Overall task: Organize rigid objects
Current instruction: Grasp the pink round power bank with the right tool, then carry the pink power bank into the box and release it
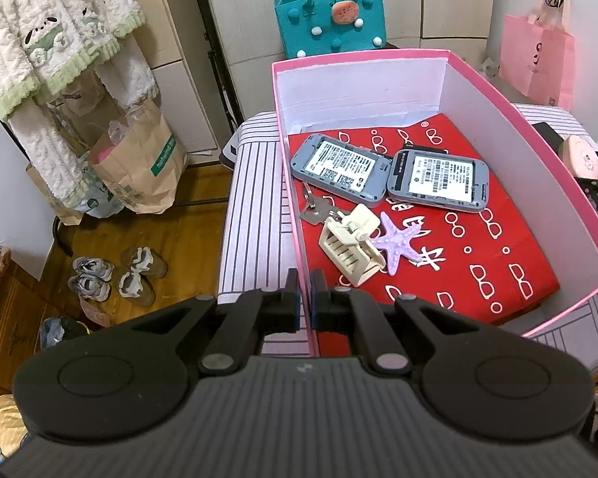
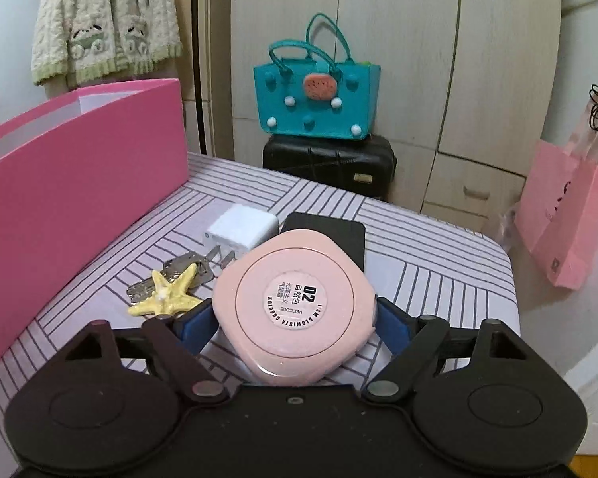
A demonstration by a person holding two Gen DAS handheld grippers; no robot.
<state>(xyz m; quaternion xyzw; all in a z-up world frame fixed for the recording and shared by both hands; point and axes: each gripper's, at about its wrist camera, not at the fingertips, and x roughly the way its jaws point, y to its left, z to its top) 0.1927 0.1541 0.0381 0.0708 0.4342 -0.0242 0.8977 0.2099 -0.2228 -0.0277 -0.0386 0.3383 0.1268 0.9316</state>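
Observation:
The pink box (image 1: 530, 119) stands on the striped table and holds a red bag, two grey devices (image 1: 341, 167) (image 1: 438, 179), a key (image 1: 315, 209), a cream hair claw (image 1: 351, 247) and a purple starfish (image 1: 398, 243). My left gripper (image 1: 306, 283) is shut on the box's near left wall. My right gripper (image 2: 295, 312) is shut on a pink round compact (image 2: 293, 302), held just above the table. Beside it lie a yellow starfish (image 2: 167, 292), keys (image 2: 179, 271), a white charger (image 2: 241, 231) and a black flat item (image 2: 327, 227). The box's outer wall (image 2: 79, 199) shows at left.
A teal felt bag (image 2: 315, 95) sits on a black suitcase (image 2: 327, 163) behind the table. A pink paper bag (image 2: 566, 215) hangs at right. Shoes (image 1: 115, 275) and paper bags (image 1: 139, 171) are on the floor at left. The wardrobe stands behind.

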